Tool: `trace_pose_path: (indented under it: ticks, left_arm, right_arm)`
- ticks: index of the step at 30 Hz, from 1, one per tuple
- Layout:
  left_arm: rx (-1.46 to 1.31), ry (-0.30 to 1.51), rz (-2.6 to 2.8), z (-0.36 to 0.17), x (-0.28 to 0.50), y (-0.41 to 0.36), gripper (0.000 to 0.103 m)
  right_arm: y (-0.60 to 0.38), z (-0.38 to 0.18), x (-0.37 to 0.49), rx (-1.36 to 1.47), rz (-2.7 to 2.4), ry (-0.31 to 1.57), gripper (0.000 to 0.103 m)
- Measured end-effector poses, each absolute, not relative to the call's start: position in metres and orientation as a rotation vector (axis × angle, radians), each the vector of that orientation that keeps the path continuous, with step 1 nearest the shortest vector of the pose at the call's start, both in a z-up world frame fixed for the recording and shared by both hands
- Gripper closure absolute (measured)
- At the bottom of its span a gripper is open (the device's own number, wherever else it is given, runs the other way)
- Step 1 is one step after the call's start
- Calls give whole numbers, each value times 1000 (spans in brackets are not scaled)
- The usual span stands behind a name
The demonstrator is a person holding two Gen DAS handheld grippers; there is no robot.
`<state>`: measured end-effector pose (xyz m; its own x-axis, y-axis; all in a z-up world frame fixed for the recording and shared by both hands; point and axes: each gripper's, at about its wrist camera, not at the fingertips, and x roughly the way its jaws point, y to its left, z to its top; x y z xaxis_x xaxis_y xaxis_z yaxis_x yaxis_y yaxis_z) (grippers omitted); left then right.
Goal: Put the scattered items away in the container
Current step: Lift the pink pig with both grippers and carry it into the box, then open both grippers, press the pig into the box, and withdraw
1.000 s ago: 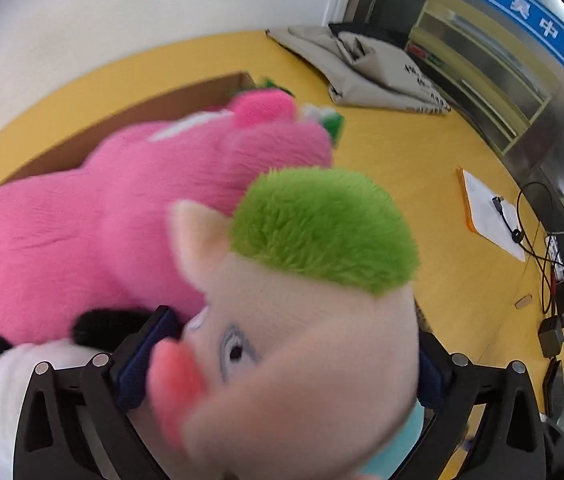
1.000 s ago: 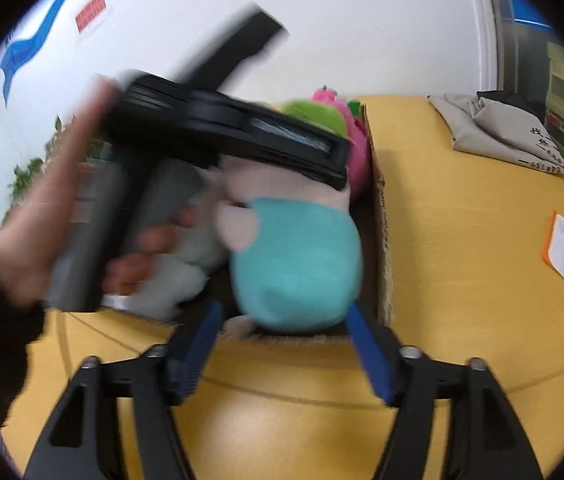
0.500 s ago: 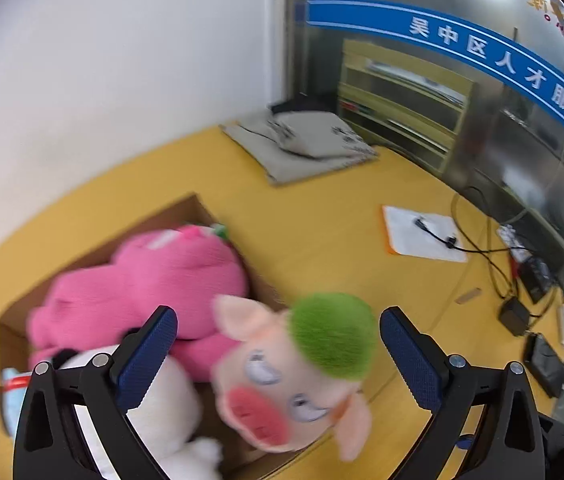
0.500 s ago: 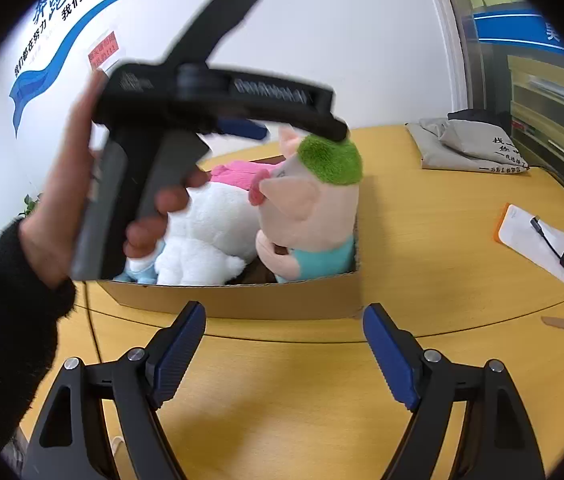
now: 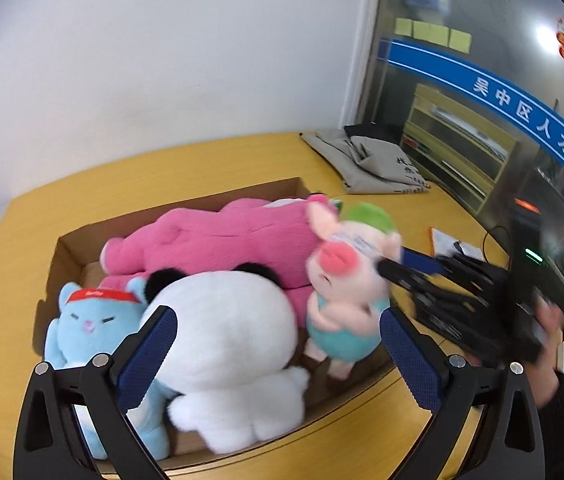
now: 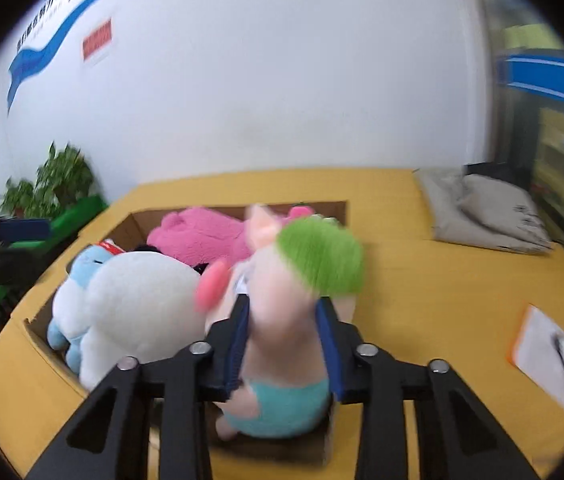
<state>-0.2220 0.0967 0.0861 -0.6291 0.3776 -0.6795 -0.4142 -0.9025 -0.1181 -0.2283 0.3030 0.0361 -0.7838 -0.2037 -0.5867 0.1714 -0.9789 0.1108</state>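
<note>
A pig plush [image 6: 282, 344] with green hair and a teal body stands at the right end of the cardboard box [image 6: 322, 205]. My right gripper [image 6: 284, 340] is closing, its blue pads pressing both sides of the pig's head. From the left wrist, the pig plush [image 5: 346, 276] stands in the box [image 5: 70, 248] with the right gripper [image 5: 394, 262] reaching in from the right. My left gripper [image 5: 278, 356] is open, above the box, holding nothing. A pink plush [image 5: 222, 236], a white plush [image 5: 226, 320] and a blue plush [image 5: 90, 328] lie in the box.
The box sits on a yellow table [image 6: 442, 288]. A grey cloth bag [image 6: 482, 216] lies at the far right corner. A paper with an orange edge and a cable [image 6: 550, 360] lies to the right. A potted plant [image 6: 54, 184] stands beyond the table's left end.
My left gripper let go of the pig plush and drew back and up. My right gripper moved in from the open table and closed around the pig's head.
</note>
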Motion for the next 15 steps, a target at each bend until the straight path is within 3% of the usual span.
trace_pose_path:
  ticks: [3, 10, 15]
  left_arm:
    - [-1019, 78, 2518, 83, -227, 92, 0]
    - [-1048, -7, 2470, 57, -242, 97, 0]
    - [-1072, -11, 2462, 43, -229, 104, 0]
  right_arm:
    - [280, 22, -276, 1049, -2767, 90, 75]
    - [269, -2, -309, 1250, -2770, 204, 76]
    - [282, 8, -275, 1088, -2837, 3, 73]
